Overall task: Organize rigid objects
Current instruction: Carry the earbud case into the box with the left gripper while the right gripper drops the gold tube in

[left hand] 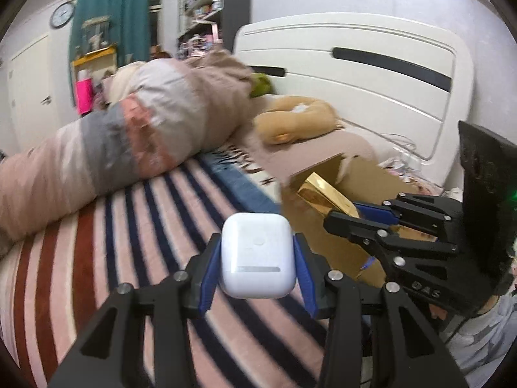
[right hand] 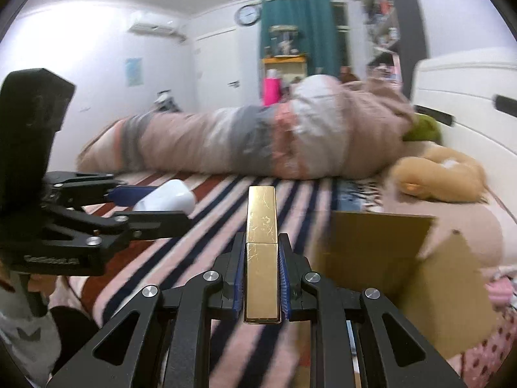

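Over a striped bed (left hand: 135, 232), we carry two small things at once: our left claw (left hand: 257, 258) is clenched on a white earbud case (left hand: 257, 255), its blue pads (left hand: 210, 274) pressed to the case's two sides, while our right claw (right hand: 261, 278) grips a gold bar-shaped case (right hand: 261, 258) low on its body, the upper half standing free above the pads. Both things are held clear of the bedding. An open cardboard box (right hand: 381, 258) sits on the bed just to the right, flaps raised, and from the left wrist the gold case (left hand: 326, 195) already appears in front of that box (left hand: 362, 174), though we cannot tell whether it is over the opening. A rolled quilt (left hand: 139, 126) and a plush toy (left hand: 297, 119) lie further up the bed, well apart from the work. The step in hand looks like delivery to the box, which we judge to be the sorting bin. To do it well, we should take one claw in at a time, clear the raised flaps, lower each thing close to the bottom before letting go, and keep the tall gold case from tipping as the pads part. The frames are motion-blurred, so slowing down near the rim seems wise.
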